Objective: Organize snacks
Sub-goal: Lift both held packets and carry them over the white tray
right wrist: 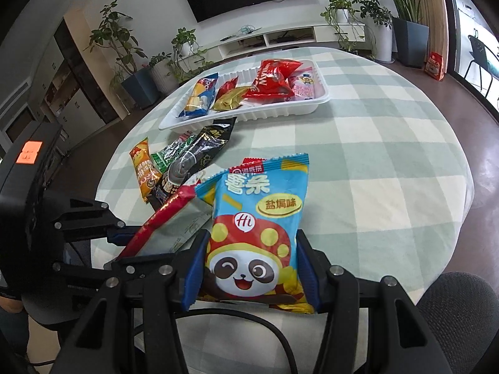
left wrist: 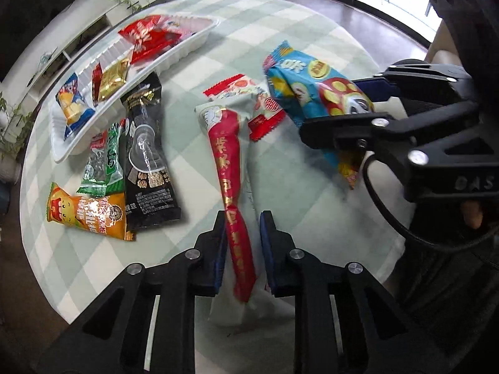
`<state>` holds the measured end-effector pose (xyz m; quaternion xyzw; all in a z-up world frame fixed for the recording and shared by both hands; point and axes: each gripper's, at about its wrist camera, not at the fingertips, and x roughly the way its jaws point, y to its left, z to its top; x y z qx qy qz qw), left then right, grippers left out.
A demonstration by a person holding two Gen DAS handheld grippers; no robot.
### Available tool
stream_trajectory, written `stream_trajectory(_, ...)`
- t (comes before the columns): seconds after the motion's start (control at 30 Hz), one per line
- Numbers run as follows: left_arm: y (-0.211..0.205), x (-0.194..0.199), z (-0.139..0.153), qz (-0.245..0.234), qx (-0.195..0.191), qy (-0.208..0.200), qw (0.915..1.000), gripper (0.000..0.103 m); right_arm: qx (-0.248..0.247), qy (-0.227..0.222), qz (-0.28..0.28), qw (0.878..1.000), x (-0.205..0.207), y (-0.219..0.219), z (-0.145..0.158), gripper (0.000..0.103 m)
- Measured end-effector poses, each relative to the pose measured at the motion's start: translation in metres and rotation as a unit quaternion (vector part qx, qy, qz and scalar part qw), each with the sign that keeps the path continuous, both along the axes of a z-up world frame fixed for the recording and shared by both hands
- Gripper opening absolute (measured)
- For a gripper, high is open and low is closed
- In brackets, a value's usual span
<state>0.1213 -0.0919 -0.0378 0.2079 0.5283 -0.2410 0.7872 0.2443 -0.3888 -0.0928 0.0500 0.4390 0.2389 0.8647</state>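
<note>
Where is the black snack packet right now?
The black snack packet lies on the tablecloth at left in the left wrist view, just below the white tray, overlapping the green packet.

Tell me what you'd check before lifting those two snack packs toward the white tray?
1. Left gripper closed on the long red and white pack: ok, pinched between its pads.
2. Right gripper closed on the blue panda bag: ok.
3. Panda bag free of the small red and white packet under it: cannot tell.
4. Room in the white tray: ok, some bare floor shows.
5. Way to the tray: not ok for the left, black packet lies between.
</note>
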Motion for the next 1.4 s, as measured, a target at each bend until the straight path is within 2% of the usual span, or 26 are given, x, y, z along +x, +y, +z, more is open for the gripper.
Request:
stream_trajectory(0.03, 0.0, 0.003, 0.0, 0.007, -0.004, 0.004, 1.0, 0.023, 0.001, 0.002, 0.0, 1.0, 0.0, 0.0, -0.001, 0.056)
stream_trajectory(0.1, -0.002, 0.009, -0.001, 0.022, 0.003, -0.003, 0.9998, 0.036, 0.002, 0.004, 0.003, 1.0, -0.001, 0.001, -0.002, 0.056)
stream_trajectory(0.13, -0.003, 0.012, -0.001, 0.028, 0.005, -0.008, 0.9996, 0.05, 0.001, 0.004, 0.004, 1.0, -0.001, 0.001, -0.003, 0.056)
stream_trajectory(0.2, -0.003, 0.016, -0.003, 0.031, -0.008, -0.005, 0.9995, 0.051, 0.0, 0.008, 0.007, 1.0, -0.002, 0.002, -0.003, 0.056)
stream_trajectory(0.23, -0.001, 0.017, -0.003, 0.034, -0.017, -0.003, 0.9993, 0.049, -0.001, 0.009, 0.007, 1.0, -0.002, 0.002, -0.003, 0.056)
stream_trajectory(0.27, 0.001, 0.018, -0.003, 0.034, -0.031, 0.006, 0.9989, 0.037, -0.001, 0.009, 0.008, 1.0, -0.003, 0.001, -0.003, 0.056)
stream_trajectory(0.3, 0.002, 0.017, -0.003, 0.031, -0.046, 0.015, 0.9983, 0.031, -0.002, 0.008, 0.008, 1.0, -0.004, 0.001, -0.003, 0.056)
stream_trajectory(0.47, -0.002, 0.007, -0.001, 0.021, -0.041, -0.001, 0.9989, 0.016, -0.005, 0.016, 0.004, 1.0, -0.004, -0.001, -0.007, 0.056)
stream_trajectory(0.57, 0.0, 0.004, -0.001, 0.025, -0.052, -0.007, 0.9983, 0.014, -0.004, 0.02, 0.006, 1.0, -0.006, 0.0, -0.008, 0.056)
stream_trajectory(0.67, 0.011, 0.002, -0.001, 0.042, -0.091, 0.0, 0.995, 0.014, -0.001, 0.022, 0.005, 1.0, -0.007, -0.001, -0.008, 0.056)
stream_trajectory(0.8, 0.031, -0.002, -0.001, 0.074, -0.143, 0.014, 0.9869, 0.014, 0.008, 0.03, -0.001, 1.0, -0.007, -0.005, -0.011, 0.056)
stream_trajectory(1.1, 0.065, -0.012, 0.002, 0.134, -0.215, 0.014, 0.9673, 0.013, 0.027, 0.038, -0.009, 0.999, -0.007, -0.009, -0.011, 0.053)
stream_trajectory(1.4, 0.09, -0.012, 0.026, 0.161, -0.262, -0.01, 0.9514, 0.013, 0.045, 0.038, -0.013, 0.998, -0.006, -0.013, -0.005, 0.052)
